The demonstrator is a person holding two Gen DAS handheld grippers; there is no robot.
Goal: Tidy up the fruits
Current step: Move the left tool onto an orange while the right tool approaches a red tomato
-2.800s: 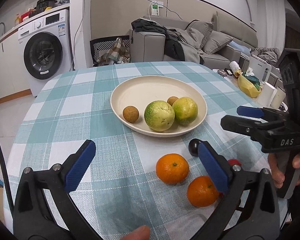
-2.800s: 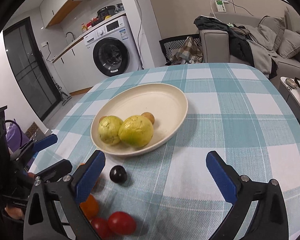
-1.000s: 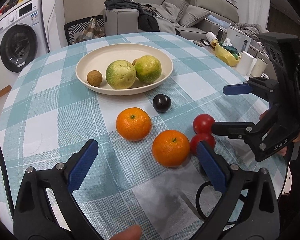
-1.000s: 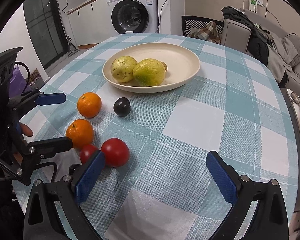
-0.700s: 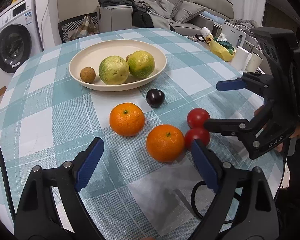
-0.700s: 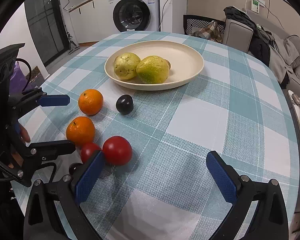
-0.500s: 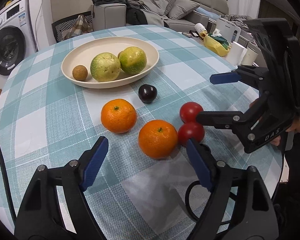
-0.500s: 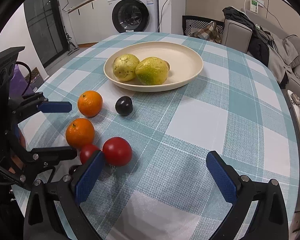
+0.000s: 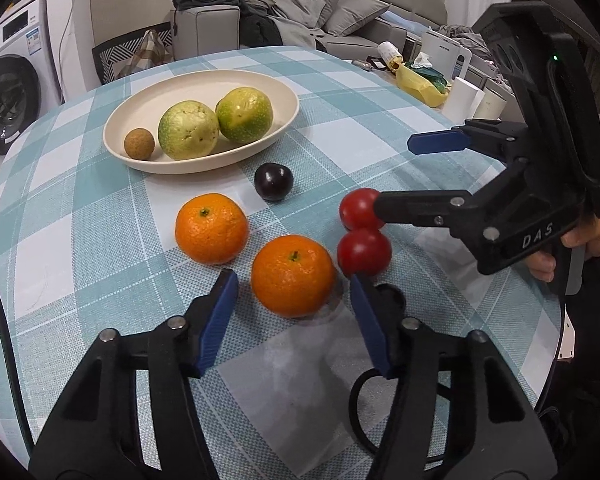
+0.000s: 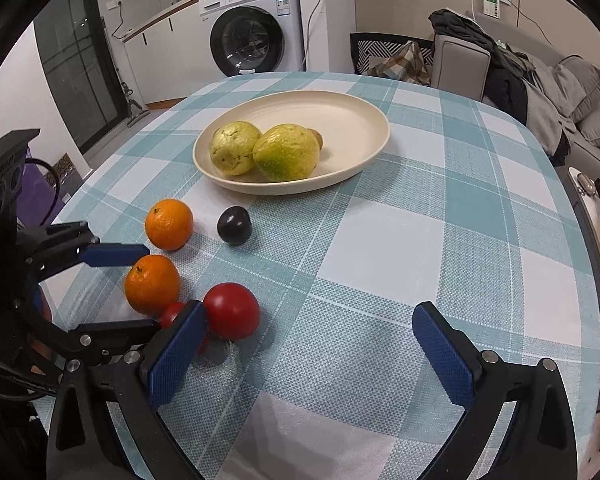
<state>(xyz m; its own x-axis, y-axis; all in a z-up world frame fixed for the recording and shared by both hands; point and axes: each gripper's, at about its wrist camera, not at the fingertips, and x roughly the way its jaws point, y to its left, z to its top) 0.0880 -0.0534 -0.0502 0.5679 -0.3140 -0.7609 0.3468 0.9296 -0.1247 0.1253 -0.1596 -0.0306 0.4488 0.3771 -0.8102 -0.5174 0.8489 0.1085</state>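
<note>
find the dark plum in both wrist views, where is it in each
Left wrist view: dark plum sits centre, just below the cream plate.
Right wrist view: dark plum sits left of centre, below the plate.
Shared landmark: the plate, holding two green fruits.

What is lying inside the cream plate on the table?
Inside the cream plate lie two large green fruits and a small brown round fruit. Another small brown fruit is mostly hidden behind them.
</note>
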